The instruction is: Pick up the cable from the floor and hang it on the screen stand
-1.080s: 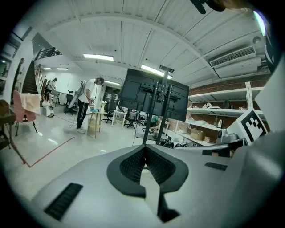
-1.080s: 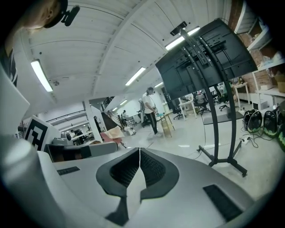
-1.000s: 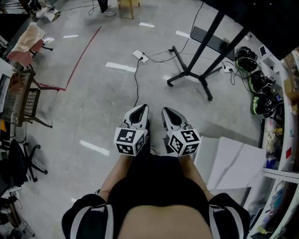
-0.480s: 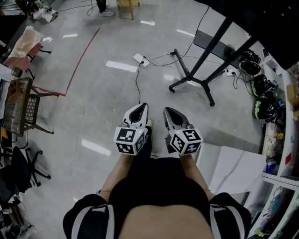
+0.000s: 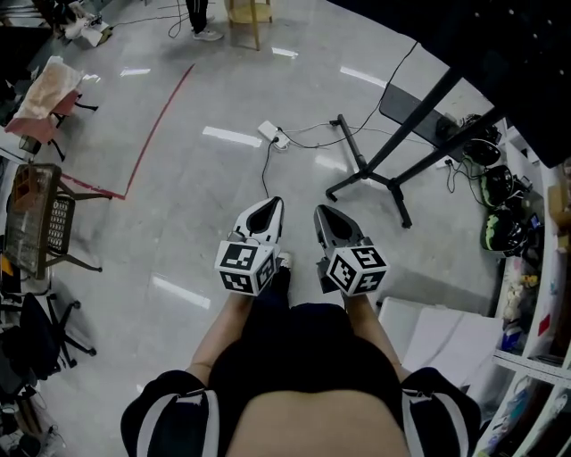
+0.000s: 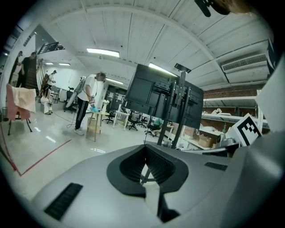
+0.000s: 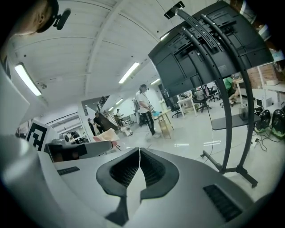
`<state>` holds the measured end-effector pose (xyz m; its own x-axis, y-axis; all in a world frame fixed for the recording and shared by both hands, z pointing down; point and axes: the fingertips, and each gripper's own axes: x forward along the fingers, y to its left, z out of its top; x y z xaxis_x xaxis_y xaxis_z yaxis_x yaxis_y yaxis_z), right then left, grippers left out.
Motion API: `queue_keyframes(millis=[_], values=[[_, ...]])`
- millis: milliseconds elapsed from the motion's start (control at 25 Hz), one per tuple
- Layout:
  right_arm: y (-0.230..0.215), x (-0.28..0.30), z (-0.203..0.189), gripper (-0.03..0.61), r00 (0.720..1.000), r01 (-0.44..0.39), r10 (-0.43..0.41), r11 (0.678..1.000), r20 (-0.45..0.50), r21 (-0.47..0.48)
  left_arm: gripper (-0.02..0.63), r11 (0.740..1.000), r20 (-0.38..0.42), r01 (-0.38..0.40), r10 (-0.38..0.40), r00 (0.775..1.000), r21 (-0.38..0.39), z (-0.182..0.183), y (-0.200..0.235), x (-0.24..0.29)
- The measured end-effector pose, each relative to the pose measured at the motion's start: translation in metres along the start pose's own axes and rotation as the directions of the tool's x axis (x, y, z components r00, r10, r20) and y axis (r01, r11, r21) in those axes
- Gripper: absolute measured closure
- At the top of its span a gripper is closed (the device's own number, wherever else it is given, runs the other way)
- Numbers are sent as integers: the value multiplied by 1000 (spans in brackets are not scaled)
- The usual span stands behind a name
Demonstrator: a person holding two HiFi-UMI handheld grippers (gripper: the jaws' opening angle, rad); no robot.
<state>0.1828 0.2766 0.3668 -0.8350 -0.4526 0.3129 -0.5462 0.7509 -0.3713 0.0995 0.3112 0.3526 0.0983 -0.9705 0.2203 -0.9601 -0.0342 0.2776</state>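
A black cable (image 5: 265, 171) lies on the grey floor and runs from a white power strip (image 5: 273, 134) toward me. The black screen stand (image 5: 393, 134) rises to the right of it, with its feet spread on the floor. My left gripper (image 5: 269, 203) and right gripper (image 5: 321, 211) are side by side in front of me, above the floor and short of the cable. Both are shut with nothing in them. The stand and its dark screen (image 6: 178, 102) fill the left gripper view ahead of the shut left gripper (image 6: 144, 149). They tower at the right (image 7: 222, 89) past the shut right gripper (image 7: 139, 151).
A person (image 5: 198, 18) stands by a wooden stool (image 5: 248, 13) at the far end. A red tape line (image 5: 156, 120) crosses the floor on the left, near chairs and a rack (image 5: 45, 223). Helmets (image 5: 500, 228) and shelves line the right; white boards (image 5: 446, 339) lie on the floor.
I have walked forward: the power strip, cable and stand base have come nearer in the head view. Both grippers stay shut and side by side.
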Motion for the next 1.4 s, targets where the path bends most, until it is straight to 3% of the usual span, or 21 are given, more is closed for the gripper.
queue_keyframes(millis=[440,840,1400], values=[[-28,82,37,554,1000,8,-8,1000,6,-18,606,999,2,12,-12,1000,-33,26,52,64],[-55,105,45,554,999,31,-31,999,-10,5,606,999,-19,15,-16,1000,-31,29,65,95],[-83,186,78,554,997,-54,53,998,-51,-19,606,994,-44,-67,63,997,-81,34,115,152]])
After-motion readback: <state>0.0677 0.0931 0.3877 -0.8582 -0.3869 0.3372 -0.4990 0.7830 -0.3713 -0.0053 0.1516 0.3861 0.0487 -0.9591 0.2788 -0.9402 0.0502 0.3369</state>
